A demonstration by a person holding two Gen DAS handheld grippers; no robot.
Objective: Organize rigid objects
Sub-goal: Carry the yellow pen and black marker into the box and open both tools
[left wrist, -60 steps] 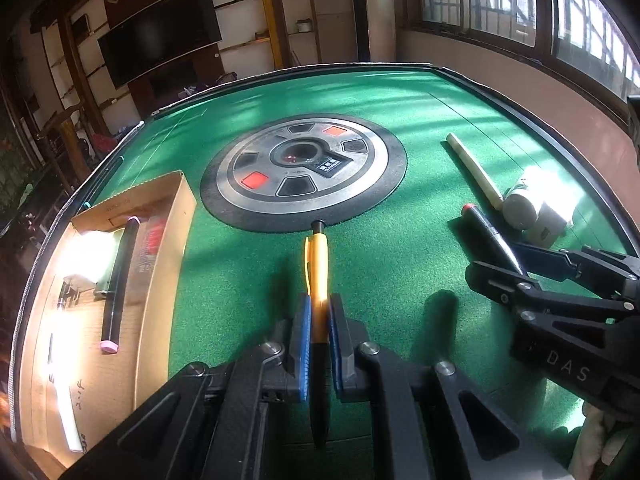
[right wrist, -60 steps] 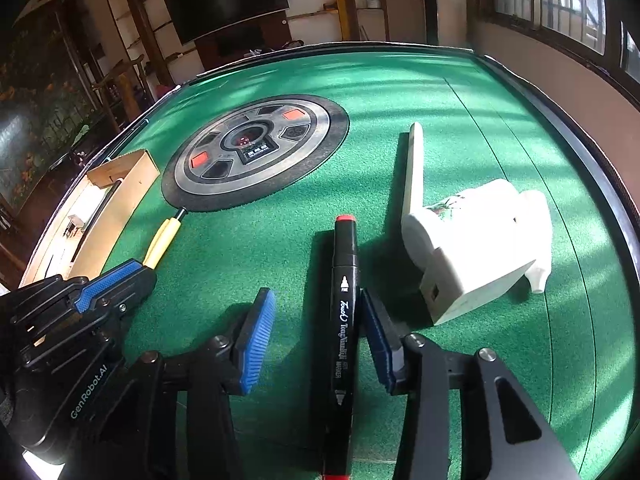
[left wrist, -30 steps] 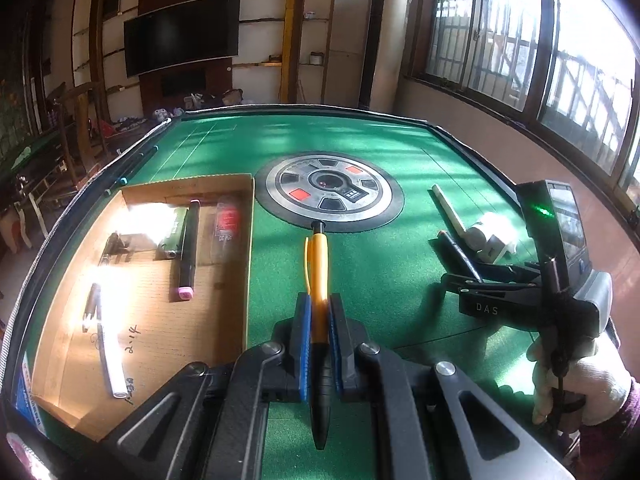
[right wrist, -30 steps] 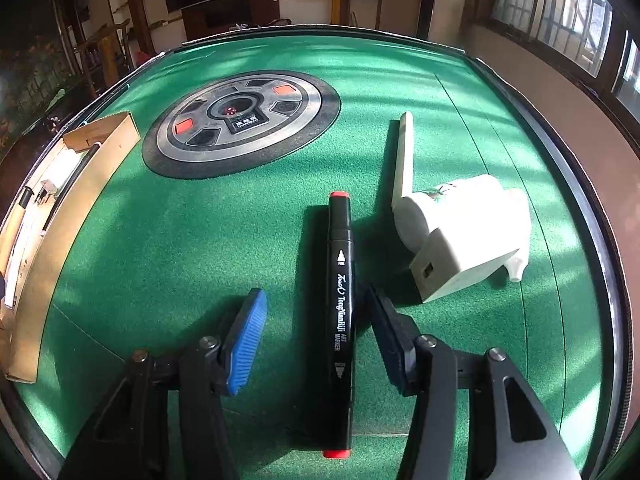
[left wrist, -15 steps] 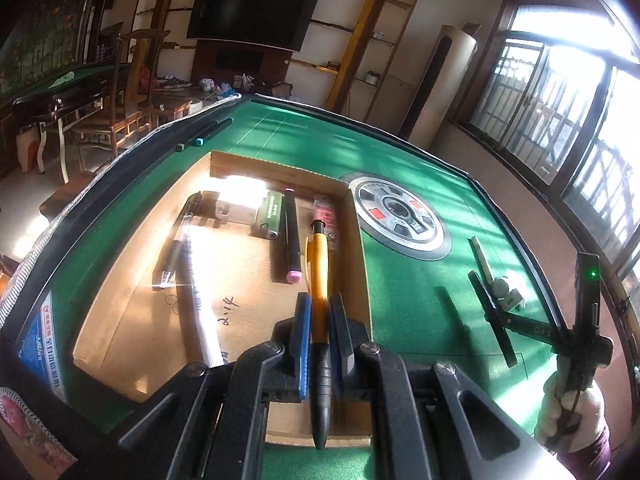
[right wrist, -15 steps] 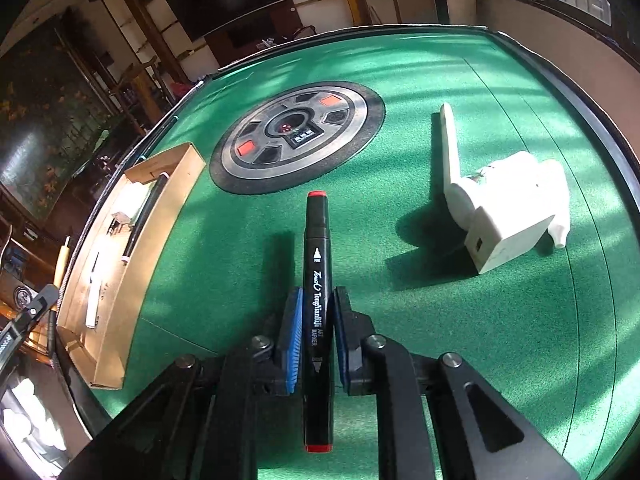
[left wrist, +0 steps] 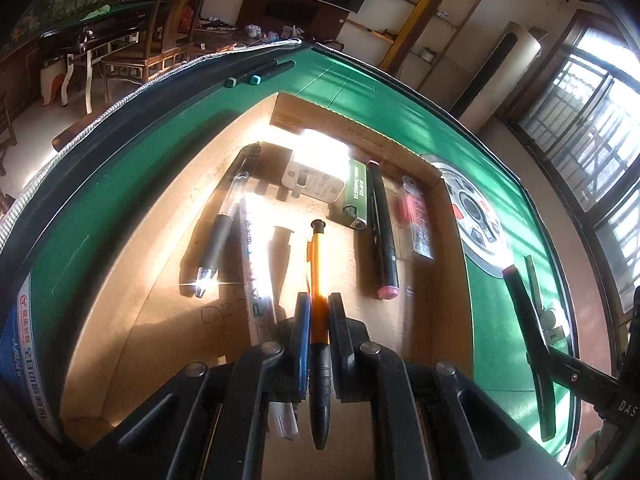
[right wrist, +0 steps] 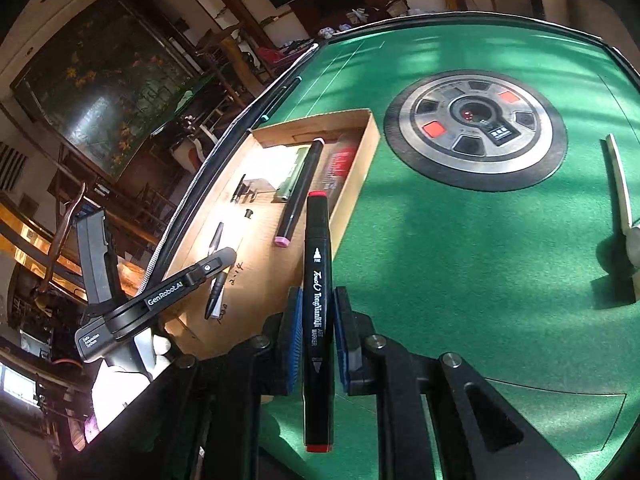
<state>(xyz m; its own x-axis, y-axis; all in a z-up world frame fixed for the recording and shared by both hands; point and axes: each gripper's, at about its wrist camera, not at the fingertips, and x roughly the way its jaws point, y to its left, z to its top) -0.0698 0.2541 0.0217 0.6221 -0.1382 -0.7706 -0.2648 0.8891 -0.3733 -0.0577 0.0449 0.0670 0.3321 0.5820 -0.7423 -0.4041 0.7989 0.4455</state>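
Observation:
My left gripper [left wrist: 319,312] is shut on an orange pen [left wrist: 319,268] and holds it above the floor of the cardboard box [left wrist: 160,264]. Inside the box lie a clear pen [left wrist: 224,220], a white tube [left wrist: 256,268], a white block [left wrist: 312,182], a green lighter [left wrist: 355,194], a black marker with a pink cap [left wrist: 382,232] and a red packet [left wrist: 416,220]. My right gripper [right wrist: 316,312] is shut on a black marker with red ends [right wrist: 317,300], lifted over the green felt beside the box [right wrist: 352,184]. The left gripper [right wrist: 160,300] shows at the box's near end.
A round grey and black console [right wrist: 476,128] sits in the middle of the green table [right wrist: 480,260]. A white stick [right wrist: 618,180] and a white object [right wrist: 636,264] lie at the right edge. Two teal-capped markers [left wrist: 260,74] lie on the felt beyond the box.
My left gripper carried the orange pen from the felt to over the box and lower into it. My right gripper shut on the red-ended marker, lifted it and swung toward the box.

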